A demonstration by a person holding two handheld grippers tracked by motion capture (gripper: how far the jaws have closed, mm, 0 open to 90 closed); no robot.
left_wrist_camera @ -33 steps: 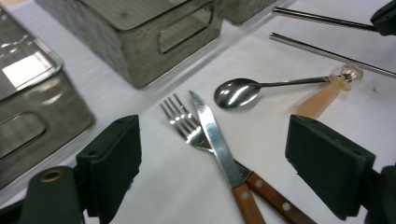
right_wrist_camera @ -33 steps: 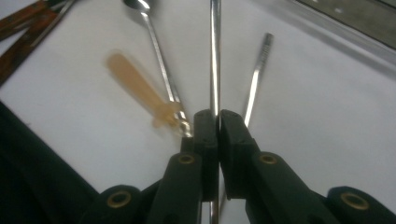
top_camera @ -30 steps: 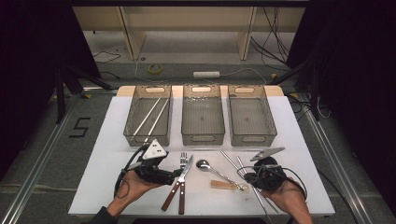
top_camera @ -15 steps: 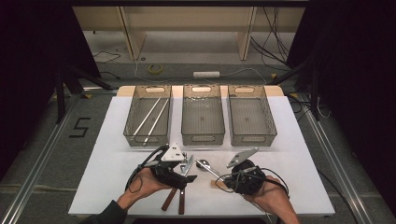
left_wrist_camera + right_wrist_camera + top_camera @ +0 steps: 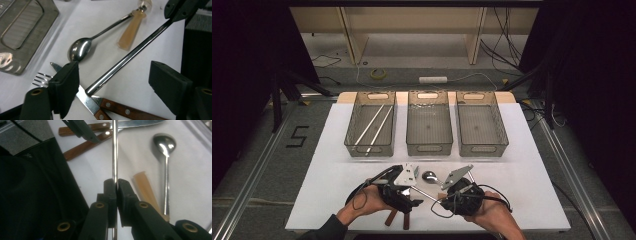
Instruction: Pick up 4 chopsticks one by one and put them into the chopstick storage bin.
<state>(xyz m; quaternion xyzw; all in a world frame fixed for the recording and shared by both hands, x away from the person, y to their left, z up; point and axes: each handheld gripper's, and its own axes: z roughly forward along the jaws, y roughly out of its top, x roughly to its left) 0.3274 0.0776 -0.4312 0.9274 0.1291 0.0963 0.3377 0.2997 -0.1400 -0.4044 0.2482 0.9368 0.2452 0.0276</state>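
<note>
My right gripper [image 5: 116,185] is shut on a thin steel rod [image 5: 114,150] and holds it just above the white table [image 5: 522,165]. In the left gripper view, the rod [image 5: 125,61] slants down from the right gripper [image 5: 175,12], and its free end lies between my left gripper's [image 5: 115,75] jaws, close to the left one. Those jaws have just been closing, but a wide gap remains and neither pad presses on the rod. In the high view both grippers [image 5: 409,199] [image 5: 446,199] meet near the table's front edge.
Under the rod lie a spoon [image 5: 80,48], a fork [image 5: 41,78], wooden-handled knives [image 5: 120,108] and a tan-handled utensil [image 5: 131,30]. Three grey bins stand at the back: the left one [image 5: 354,145] holds two rods, while the middle [image 5: 428,148] and right [image 5: 484,149] ones look bare.
Both hands have moved toward each other at the table's front. The right gripper carried the rod leftward, and the left gripper slid right until the rod's end came between its jaws.
</note>
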